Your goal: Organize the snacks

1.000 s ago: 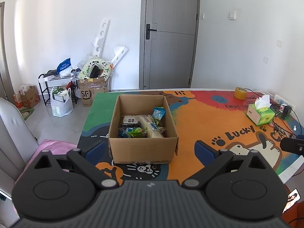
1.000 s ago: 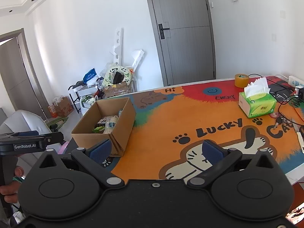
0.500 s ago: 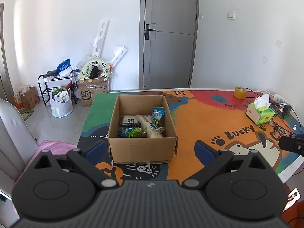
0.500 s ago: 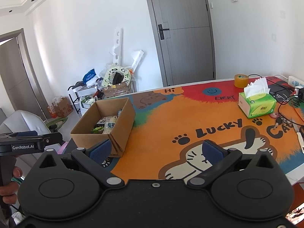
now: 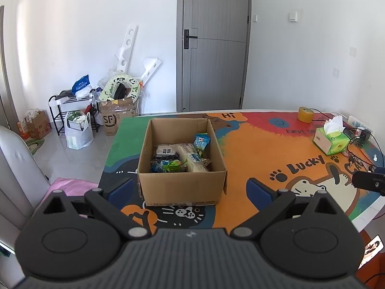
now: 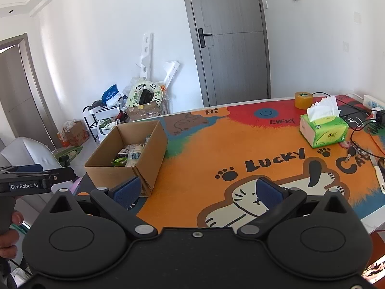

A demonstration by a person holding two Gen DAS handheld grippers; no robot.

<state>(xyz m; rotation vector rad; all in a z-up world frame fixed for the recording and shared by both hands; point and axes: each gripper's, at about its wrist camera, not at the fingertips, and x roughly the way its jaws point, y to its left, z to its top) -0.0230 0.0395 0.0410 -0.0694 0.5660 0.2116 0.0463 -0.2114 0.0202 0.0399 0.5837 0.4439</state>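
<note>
An open cardboard box [image 5: 182, 185] of snacks [image 5: 179, 157] is seen directly ahead of the left gripper [image 5: 190, 190], framed between its blue pads [image 5: 120, 189], which are spread wide with nothing held. The box is set on a counter [image 5: 252, 149] covered by a bright cartoon mat, and packets in green, blue, black and pale wrappers are piled inside it.

From the right wrist view, the right gripper [image 6: 196, 190] is also held wide and empty above the mat, with the same box [image 6: 134, 149] ahead and to its left, just past its left pad [image 6: 126, 190]. A green tissue box [image 6: 323, 130] and a roll of tape [image 6: 303, 99] are placed far ahead to its right, near tangled cables [image 6: 361, 130]. The left gripper's handle [image 6: 26, 184] is visible at the far left edge.
</note>
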